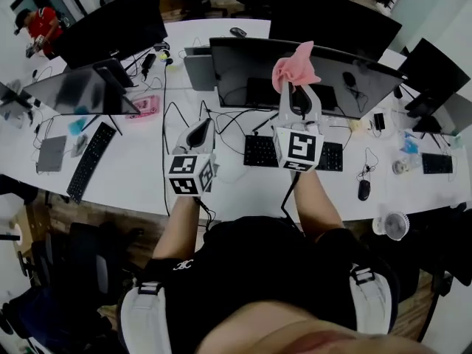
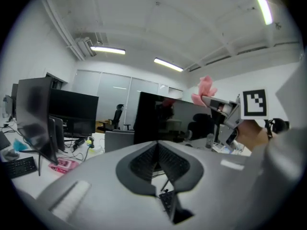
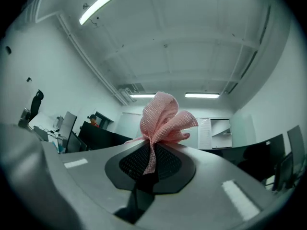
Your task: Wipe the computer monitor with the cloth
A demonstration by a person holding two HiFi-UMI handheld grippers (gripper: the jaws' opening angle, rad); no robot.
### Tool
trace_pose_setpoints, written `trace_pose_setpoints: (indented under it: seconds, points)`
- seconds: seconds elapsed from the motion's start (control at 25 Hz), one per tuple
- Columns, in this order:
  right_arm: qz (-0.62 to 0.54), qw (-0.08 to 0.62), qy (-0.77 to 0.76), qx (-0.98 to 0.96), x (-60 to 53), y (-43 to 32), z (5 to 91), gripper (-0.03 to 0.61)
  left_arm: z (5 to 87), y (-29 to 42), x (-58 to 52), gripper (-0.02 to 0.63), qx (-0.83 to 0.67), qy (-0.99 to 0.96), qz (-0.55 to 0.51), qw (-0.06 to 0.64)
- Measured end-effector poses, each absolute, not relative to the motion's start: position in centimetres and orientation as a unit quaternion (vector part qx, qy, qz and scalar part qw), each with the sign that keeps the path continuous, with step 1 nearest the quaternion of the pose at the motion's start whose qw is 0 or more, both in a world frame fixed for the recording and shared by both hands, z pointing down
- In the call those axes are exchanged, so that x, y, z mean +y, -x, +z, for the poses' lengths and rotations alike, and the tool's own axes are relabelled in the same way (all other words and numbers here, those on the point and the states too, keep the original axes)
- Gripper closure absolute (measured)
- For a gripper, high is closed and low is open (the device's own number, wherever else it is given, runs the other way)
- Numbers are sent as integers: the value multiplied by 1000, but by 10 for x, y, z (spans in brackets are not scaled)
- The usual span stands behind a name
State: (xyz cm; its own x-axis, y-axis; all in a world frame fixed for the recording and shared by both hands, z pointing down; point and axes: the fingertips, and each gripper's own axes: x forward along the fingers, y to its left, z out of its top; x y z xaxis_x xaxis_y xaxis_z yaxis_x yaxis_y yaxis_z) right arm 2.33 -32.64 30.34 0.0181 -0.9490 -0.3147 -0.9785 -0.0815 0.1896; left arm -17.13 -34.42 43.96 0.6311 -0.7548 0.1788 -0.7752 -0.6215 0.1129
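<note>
A wide dark monitor [image 1: 251, 68] stands on the white desk straight ahead, its screen off; it also shows in the left gripper view as the monitor [image 2: 163, 121]. My right gripper [image 1: 296, 87] is raised in front of the screen's upper middle, shut on a pink mesh cloth [image 1: 295, 65] that bunches above the jaws; the cloth [image 3: 163, 121] fills the centre of the right gripper view. My left gripper [image 1: 199, 131] hangs lower, to the left of the right one, over the desk before the monitor's left part, jaws shut with nothing between them [image 2: 157, 164].
A black keyboard [image 1: 258, 152] lies under the monitor, a mouse [image 1: 363, 189] to its right. More monitors [image 1: 110, 24], a second keyboard [image 1: 88, 161], a pink object [image 1: 145, 106], cables and a small fan [image 1: 394, 226] crowd the white desk [image 1: 140, 183]. A person in red [image 1: 40, 24] sits far left.
</note>
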Motion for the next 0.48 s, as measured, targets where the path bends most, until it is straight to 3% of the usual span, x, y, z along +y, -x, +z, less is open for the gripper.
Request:
trace_pose_setpoints:
  seconds: [0.2, 0.48]
  points:
    - [149, 36, 767, 623, -274, -117, 322, 557, 434, 92, -341, 560, -368, -924, 61, 81]
    - [99, 18, 802, 588, -230, -193, 355, 557, 415, 4, -323, 560, -326, -943, 42, 56]
